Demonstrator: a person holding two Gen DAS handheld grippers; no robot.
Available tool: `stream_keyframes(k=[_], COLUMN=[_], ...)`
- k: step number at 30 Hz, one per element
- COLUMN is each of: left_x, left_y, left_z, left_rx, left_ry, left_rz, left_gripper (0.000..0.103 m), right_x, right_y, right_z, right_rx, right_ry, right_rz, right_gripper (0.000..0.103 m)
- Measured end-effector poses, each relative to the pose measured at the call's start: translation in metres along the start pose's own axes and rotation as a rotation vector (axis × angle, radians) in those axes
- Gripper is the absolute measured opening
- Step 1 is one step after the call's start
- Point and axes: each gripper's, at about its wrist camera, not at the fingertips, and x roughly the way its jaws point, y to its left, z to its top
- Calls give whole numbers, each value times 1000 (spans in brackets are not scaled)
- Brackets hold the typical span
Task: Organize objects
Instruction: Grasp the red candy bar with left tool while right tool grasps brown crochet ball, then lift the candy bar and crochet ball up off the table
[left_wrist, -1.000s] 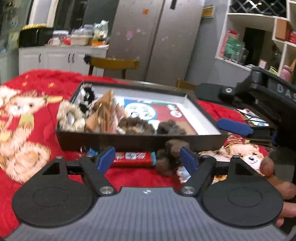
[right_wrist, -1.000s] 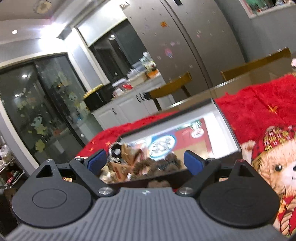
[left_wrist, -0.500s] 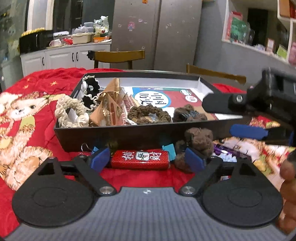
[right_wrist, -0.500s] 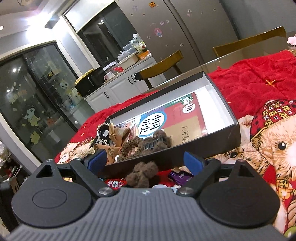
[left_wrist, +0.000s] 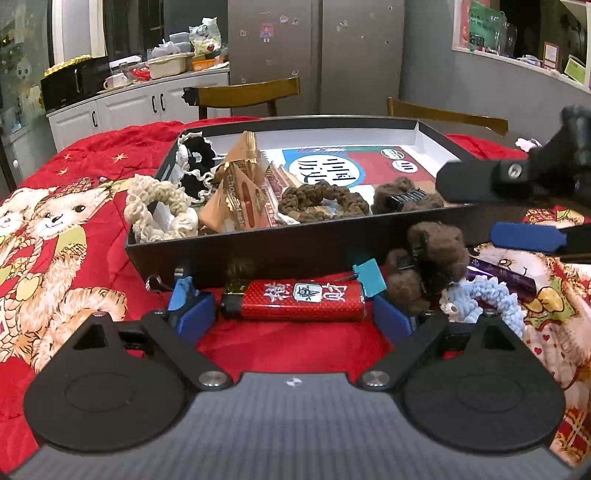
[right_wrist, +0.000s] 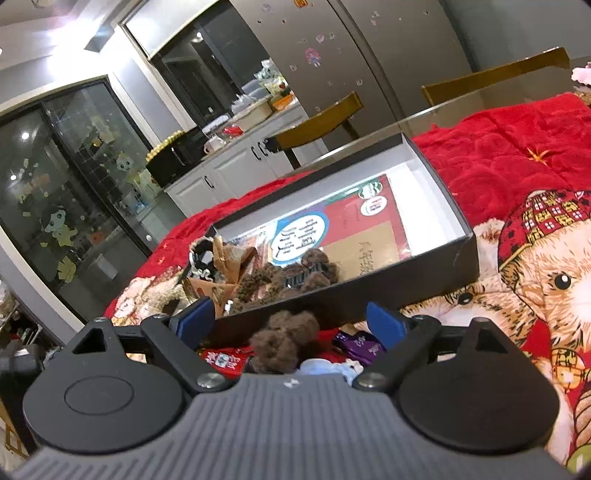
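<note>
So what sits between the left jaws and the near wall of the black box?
The red lighter lies crosswise on the red blanket between the open left gripper and the box, flanked by two blue clips; the left wrist view shows it.

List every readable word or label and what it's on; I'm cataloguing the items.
"Chocolate", partly legible: tan pyramid packet in the black box.
Large Chinese characters: white circle on the printed sheet; not reliably readable.
Chinese characters: red lighter; too stylised to read.
Purple wrapper: print too small.

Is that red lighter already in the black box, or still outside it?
Outside. The red lighter lies flat on the red blanket, in front of the black box's near wall.
</note>
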Motion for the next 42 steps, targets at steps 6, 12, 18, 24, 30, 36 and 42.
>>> stream_keyframes(k=[6, 12, 18, 24, 30, 36, 42], left_x=[-5, -15, -26, -26, -25, -29, -30], left_y=[0, 5, 4, 4, 9, 6, 5], left_z=[-3, -6, -8, -8, -8, -8, -8], left_rx=[3, -38, -46, -37, -68, -59, -53], left_ry=[-15, -43, -110, -108, -104, -124, -131], left_rz=[11, 40, 81, 90, 92, 95, 101], left_gripper=[84, 84, 84, 84, 84, 84, 84], right_x=[8, 14, 23, 20, 19, 15, 11], right_y=[2, 6, 6, 8, 3, 6, 14], right_z=[-6, -11, -21, -28, -25, -25, -28], right_rx=[-8, -52, -83, -85, -64, -74, -105], right_ry=[48, 75, 79, 41, 35, 25, -6], right_rz=[25, 46, 20, -20, 16, 34, 58], right_gripper=[82, 66, 57, 56, 35, 34, 34])
